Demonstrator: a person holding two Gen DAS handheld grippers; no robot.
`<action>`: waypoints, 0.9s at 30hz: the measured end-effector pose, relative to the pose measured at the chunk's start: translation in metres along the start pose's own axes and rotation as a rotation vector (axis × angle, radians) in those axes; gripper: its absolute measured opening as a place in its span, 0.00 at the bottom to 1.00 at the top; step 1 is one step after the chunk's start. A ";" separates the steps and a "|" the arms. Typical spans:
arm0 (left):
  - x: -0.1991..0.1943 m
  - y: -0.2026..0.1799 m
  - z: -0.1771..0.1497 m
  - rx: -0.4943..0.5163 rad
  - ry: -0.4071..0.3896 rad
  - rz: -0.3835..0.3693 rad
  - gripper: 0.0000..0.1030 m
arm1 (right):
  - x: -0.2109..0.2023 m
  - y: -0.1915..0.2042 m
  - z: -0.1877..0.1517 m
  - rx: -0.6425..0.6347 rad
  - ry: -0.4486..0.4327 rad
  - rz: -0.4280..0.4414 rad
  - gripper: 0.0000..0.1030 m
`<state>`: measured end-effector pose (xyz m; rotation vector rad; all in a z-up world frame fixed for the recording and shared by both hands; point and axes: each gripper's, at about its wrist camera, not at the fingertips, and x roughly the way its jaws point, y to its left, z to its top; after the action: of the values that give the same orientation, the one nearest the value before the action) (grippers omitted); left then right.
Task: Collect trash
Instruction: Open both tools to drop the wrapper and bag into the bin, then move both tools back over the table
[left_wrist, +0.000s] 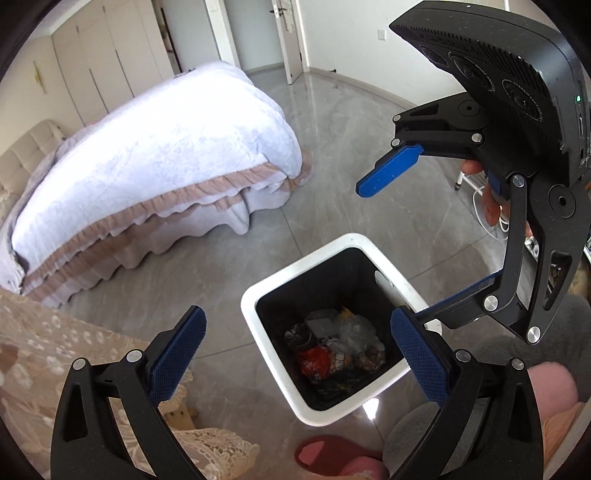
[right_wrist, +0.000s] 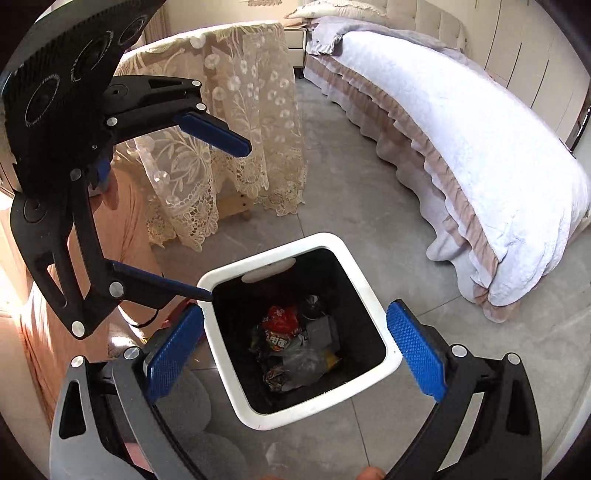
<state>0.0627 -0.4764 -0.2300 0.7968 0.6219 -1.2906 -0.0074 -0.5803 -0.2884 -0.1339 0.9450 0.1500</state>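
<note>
A white square trash bin (left_wrist: 258, 291) with a black inside stands on the grey floor; it also shows in the right wrist view (right_wrist: 365, 269). Crumpled wrappers and plastic trash (left_wrist: 332, 350) lie at its bottom, seen too in the right wrist view (right_wrist: 295, 347). My left gripper (left_wrist: 299, 354) hovers above the bin, open and empty. My right gripper (right_wrist: 295, 354) is also above the bin, open and empty. Each gripper shows in the other's view, the right gripper (left_wrist: 399, 243) at upper right, the left gripper (right_wrist: 225, 218) at upper left.
A bed with a white quilt (left_wrist: 147, 158) stands beyond the bin. A table under a lace cloth (right_wrist: 229, 122) is close to the bin's side. Pink slippers (left_wrist: 325, 454) lie on the floor near the bin. Wardrobes and a door line the far walls.
</note>
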 end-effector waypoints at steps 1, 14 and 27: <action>-0.006 -0.001 -0.001 0.001 -0.006 0.012 0.96 | -0.005 0.003 0.003 -0.008 -0.010 -0.001 0.96; -0.089 0.019 -0.012 -0.085 -0.080 0.163 0.96 | -0.051 0.041 0.052 -0.092 -0.165 0.002 0.96; -0.183 0.085 -0.070 -0.340 -0.104 0.434 0.96 | -0.061 0.101 0.134 -0.137 -0.352 0.154 0.96</action>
<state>0.1146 -0.3051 -0.1139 0.5402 0.5295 -0.7964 0.0457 -0.4617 -0.1660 -0.1548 0.5928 0.3689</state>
